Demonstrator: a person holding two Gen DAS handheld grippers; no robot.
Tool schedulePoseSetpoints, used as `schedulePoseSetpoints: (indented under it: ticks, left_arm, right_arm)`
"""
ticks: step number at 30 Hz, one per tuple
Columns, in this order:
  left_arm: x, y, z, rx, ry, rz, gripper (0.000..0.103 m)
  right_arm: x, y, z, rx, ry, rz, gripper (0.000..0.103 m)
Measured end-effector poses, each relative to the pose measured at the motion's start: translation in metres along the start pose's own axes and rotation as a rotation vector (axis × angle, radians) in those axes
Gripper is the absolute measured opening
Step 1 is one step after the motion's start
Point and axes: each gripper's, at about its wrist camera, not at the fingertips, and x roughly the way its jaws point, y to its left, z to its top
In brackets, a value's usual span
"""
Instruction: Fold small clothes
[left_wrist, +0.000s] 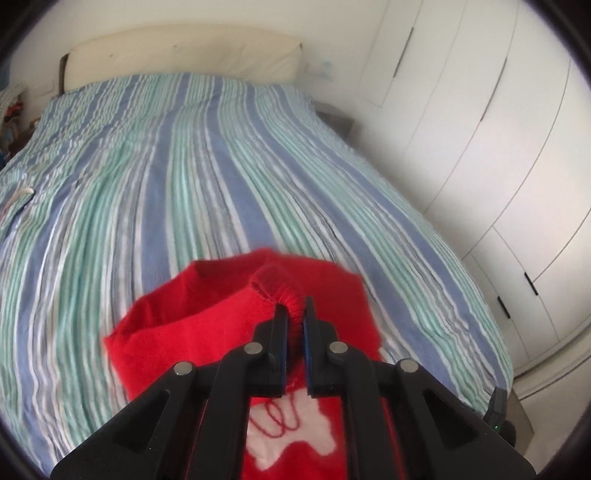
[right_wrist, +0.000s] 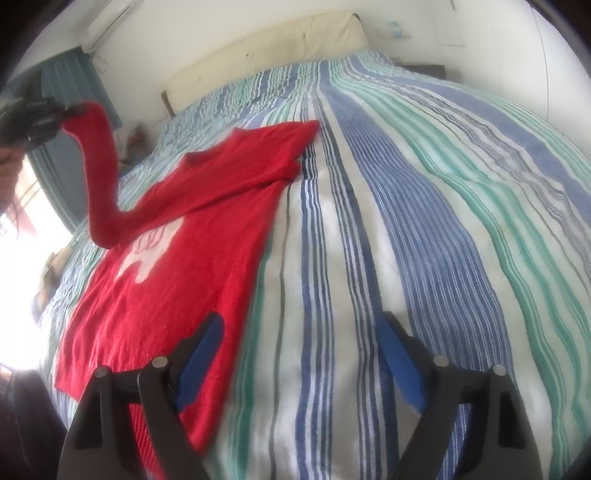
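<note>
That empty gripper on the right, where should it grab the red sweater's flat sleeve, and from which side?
Probably at the cuff end of the flat sleeve, the tip farthest up the bedspread. It lies flat and clear of the body of the red sweater, so the open right gripper could come from the bare striped side, one finger sliding under the edge.

A home bedroom — striped bedspread (left_wrist: 221, 166), padded headboard (left_wrist: 184, 55), white wardrobes (left_wrist: 498, 147).

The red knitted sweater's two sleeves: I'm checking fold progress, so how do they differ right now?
The left sleeve is lifted off the striped bedspread, its cuff pinched in the left gripper; the right sleeve lies flat on the bedspread, untouched. The left hangs curved; the right lies stretched out. Both are plain red knit.
</note>
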Motion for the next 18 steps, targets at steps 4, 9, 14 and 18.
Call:
schedulePoseSetpoints:
  ticks: [4, 9, 14, 18]
  left_arm:
    - [0.043, -0.002, -0.013, -0.028, 0.068, -0.023, 0.064]
    - [0.026, 0.04, -0.025, -0.087, 0.035, 0.065, 0.068]
    - [-0.007, 0.101, -0.065, -0.076, 0.025, 0.202, 0.075]
    - [0.0, 0.125, -0.126, 0.038, 0.123, 0.26, 0.075]
  right_arm:
    - [-0.001, 0.002, -0.001, -0.013, 0.003, -0.006, 0.083]
    - [-0.003, 0.001, -0.001, -0.001, 0.005, 0.009, 0.083]
    - [-0.003, -0.004, 0.001, 0.027, 0.018, 0.028, 0.083]
    - [-0.002, -0.005, 0.003, 0.048, 0.023, 0.035, 0.083]
